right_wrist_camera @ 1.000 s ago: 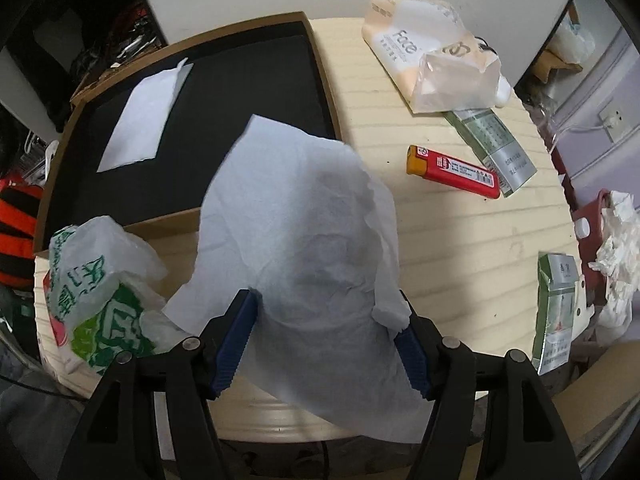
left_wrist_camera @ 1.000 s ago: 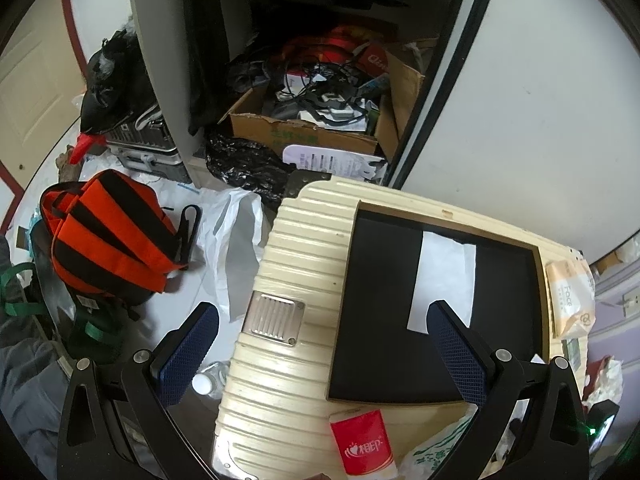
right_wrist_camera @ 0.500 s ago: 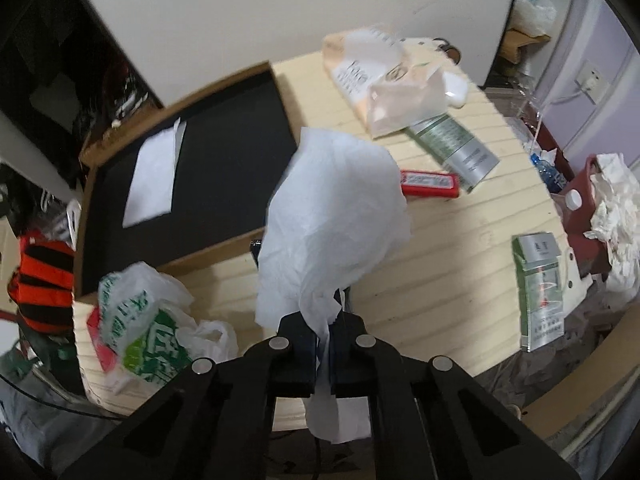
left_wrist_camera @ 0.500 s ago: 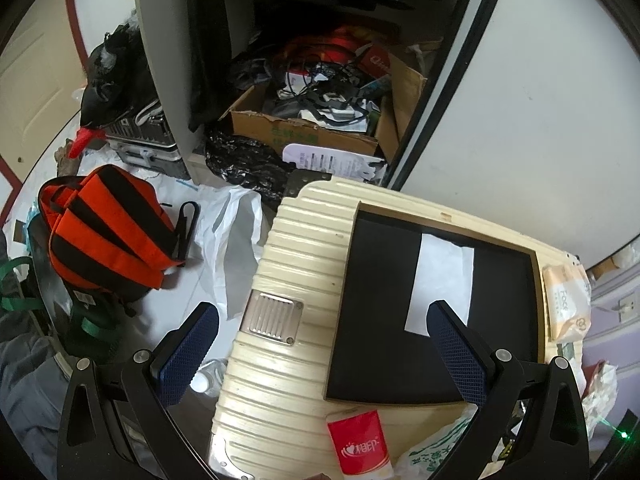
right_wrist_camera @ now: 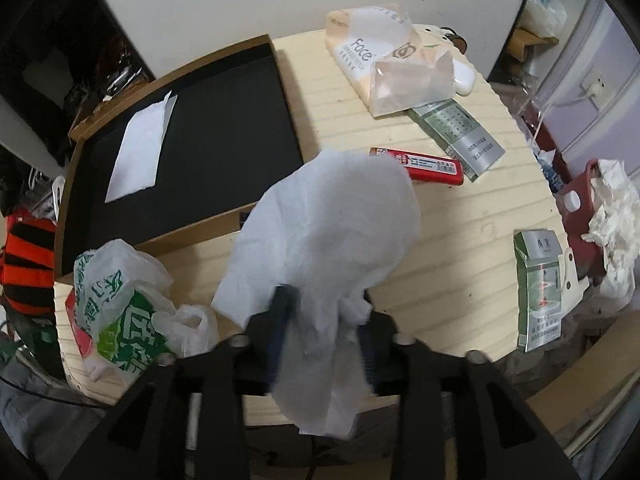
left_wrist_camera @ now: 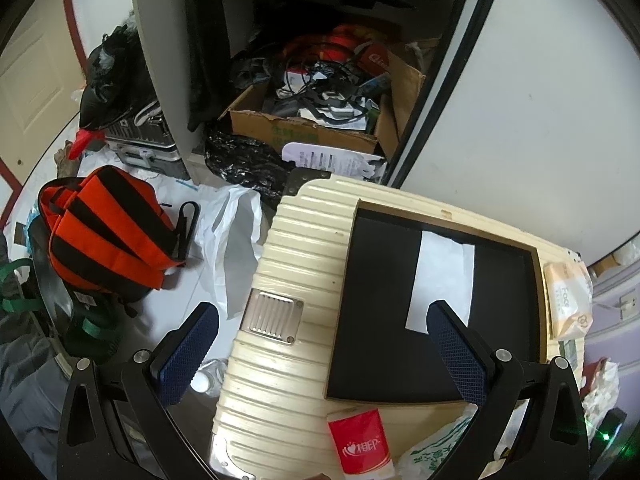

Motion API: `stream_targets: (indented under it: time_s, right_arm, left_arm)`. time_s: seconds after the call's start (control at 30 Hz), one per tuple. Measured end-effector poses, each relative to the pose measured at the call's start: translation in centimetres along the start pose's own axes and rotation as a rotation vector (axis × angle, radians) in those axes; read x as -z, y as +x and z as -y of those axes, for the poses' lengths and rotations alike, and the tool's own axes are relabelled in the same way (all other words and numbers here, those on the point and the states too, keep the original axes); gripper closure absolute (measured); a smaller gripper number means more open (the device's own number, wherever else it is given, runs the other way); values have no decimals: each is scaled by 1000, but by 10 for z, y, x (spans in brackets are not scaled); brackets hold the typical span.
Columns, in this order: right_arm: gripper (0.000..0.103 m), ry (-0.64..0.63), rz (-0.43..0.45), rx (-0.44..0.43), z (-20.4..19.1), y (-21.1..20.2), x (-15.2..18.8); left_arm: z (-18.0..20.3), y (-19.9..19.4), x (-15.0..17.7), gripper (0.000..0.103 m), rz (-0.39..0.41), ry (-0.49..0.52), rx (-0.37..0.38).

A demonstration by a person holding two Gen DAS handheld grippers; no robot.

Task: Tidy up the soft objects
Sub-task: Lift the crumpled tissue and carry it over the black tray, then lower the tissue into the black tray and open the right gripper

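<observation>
A crumpled white tissue (right_wrist_camera: 336, 216) hangs over my right gripper (right_wrist_camera: 324, 304), above the cream suitcase lid (right_wrist_camera: 440, 240). The jaws are opening; the tissue droops between and over the blue fingers (right_wrist_camera: 282, 320), loose and blurred. A folded white tissue (right_wrist_camera: 140, 152) lies flat in the black tray (right_wrist_camera: 224, 132). In the left wrist view that folded tissue (left_wrist_camera: 440, 276) lies just beyond my left gripper (left_wrist_camera: 320, 312), which is wide open and empty above the tray (left_wrist_camera: 380, 320) and suitcase (left_wrist_camera: 280, 280). A tissue pack (right_wrist_camera: 360, 52) lies at the far edge.
On the lid lie a red lighter (right_wrist_camera: 428, 166), two cigarette packs (right_wrist_camera: 460, 136) (right_wrist_camera: 538, 288), a green-printed plastic bag (right_wrist_camera: 120, 300) and a red tissue packet (left_wrist_camera: 362, 446). Crumpled tissues (right_wrist_camera: 612, 220) fill a red container at right. An orange-black bag (left_wrist_camera: 104, 232) and cardboard box (left_wrist_camera: 304, 132) crowd the floor.
My right gripper closed on the white tissue and bunched it up, then its jaws parted again with the tissue still draped there. The left gripper has stayed put.
</observation>
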State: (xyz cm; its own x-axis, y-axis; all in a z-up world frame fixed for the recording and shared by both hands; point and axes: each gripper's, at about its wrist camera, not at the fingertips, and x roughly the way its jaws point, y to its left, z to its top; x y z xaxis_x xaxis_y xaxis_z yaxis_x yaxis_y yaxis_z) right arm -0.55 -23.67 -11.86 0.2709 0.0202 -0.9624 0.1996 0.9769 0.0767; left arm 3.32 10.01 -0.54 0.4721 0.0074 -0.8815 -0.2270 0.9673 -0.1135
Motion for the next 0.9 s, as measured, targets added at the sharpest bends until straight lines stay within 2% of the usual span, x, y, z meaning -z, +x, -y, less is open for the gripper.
stream_targets:
  time_s: [0.07, 0.1, 0.23, 0.4, 0.5, 0.57, 0.7, 0.77, 0.9]
  right_arm:
    - [47, -17, -7, 6, -4, 3, -1]
    - [45, -27, -8, 18, -6, 6, -2]
    - [43, -53, -45, 55, -12, 23, -5]
    - [43, -33, -63, 32, -5, 33, -1]
    - [49, 9, -96, 2, 4, 39, 0]
    - [57, 12, -90, 2, 6, 37, 0]
    - [64, 31, -79, -14, 10, 24, 1]
    - [65, 64, -48, -37, 13, 8, 5]
    - [65, 13, 103, -67, -2, -39, -1]
  left_arm:
    - [0, 1, 0, 0, -1, 2, 0]
    - [0, 1, 0, 0, -1, 5, -3]
    - [1, 3, 1, 0, -4, 15, -11]
    - [2, 3, 2, 0, -4, 22, -14]
    - [2, 4, 2, 0, -6, 33, -19]
    - [4, 4, 3, 0, -4, 38, -20]
    - [4, 3, 3, 0, -1, 36, -23]
    - [2, 4, 2, 0, -5, 27, -20]
    - [3, 3, 2, 0, -4, 25, -9]
